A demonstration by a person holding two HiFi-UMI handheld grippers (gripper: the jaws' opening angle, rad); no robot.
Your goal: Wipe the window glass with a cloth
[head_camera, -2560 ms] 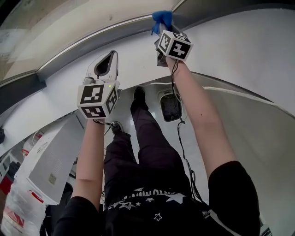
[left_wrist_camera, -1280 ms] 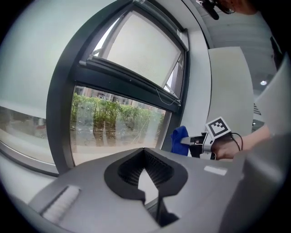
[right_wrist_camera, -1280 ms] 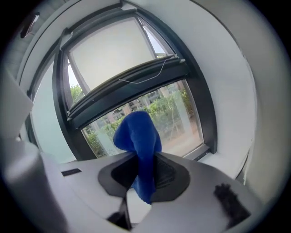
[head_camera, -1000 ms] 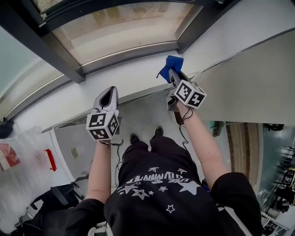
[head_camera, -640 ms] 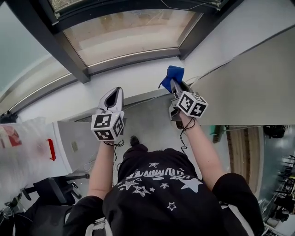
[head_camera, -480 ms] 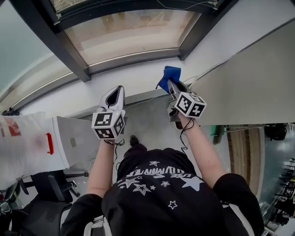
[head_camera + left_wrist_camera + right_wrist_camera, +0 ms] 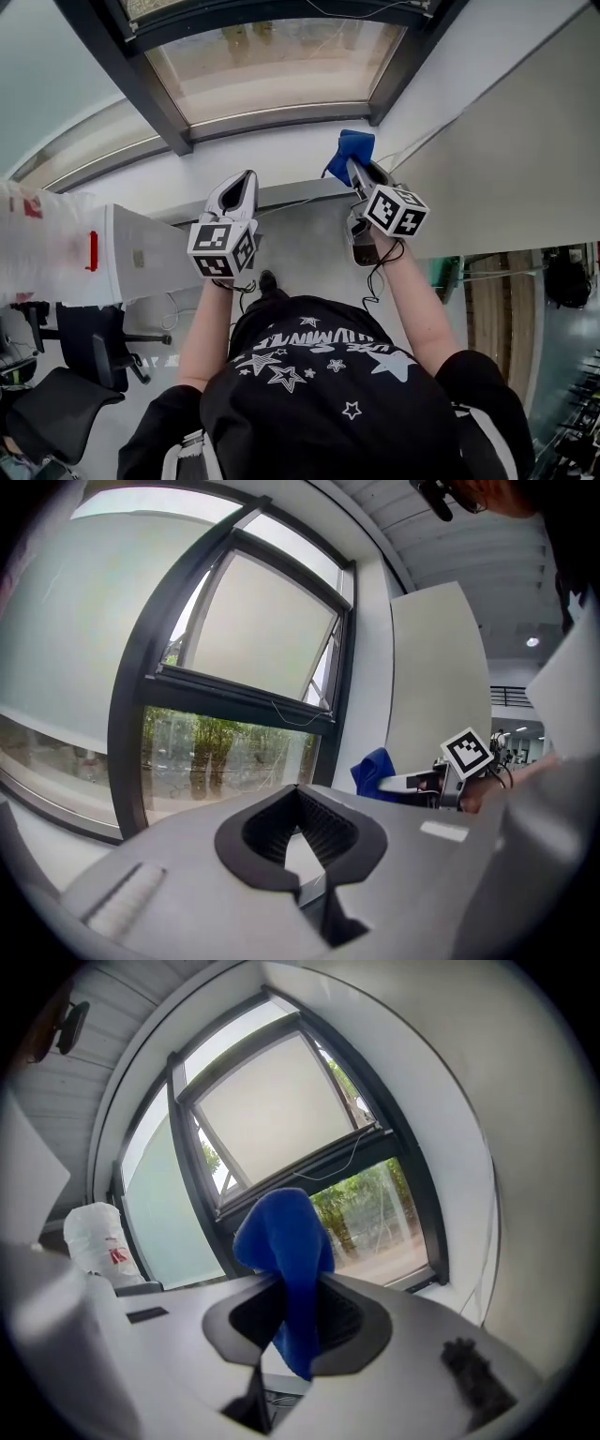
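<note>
Cloth [image 7: 349,150], blue, bunched; clamped between the jaws of the right gripper [image 7: 356,171]; upper part bulges above the jaw tips, a narrow tail hangs down through the gap between the jaws, as the right gripper view shows [image 7: 286,1260]; in the head view it lies against the white wall band below the lower right corner of the window frame [image 7: 155,89], clear of the pane; whether it touches that wall cannot be told.

Window glass [image 7: 272,70], lower pane, clear, green trees behind it [image 7: 366,1208]; set in a dark frame; paler panes above and to the left of it.

Right gripper, clenched on the cloth [image 7: 298,1312]; held up toward the frame's right corner; marker cube at its rear.

Left gripper [image 7: 239,183], jaws closed with tips together, nothing between them [image 7: 300,832]; held level with the right gripper and to its left, well apart from it, pointing at the pane; the cloth shows in its view at the right [image 7: 373,772].

Plastic bag [image 7: 37,253], white with red print, at the left edge.

Office chair [image 7: 66,375], dark, lower left corner of the head view.
</note>
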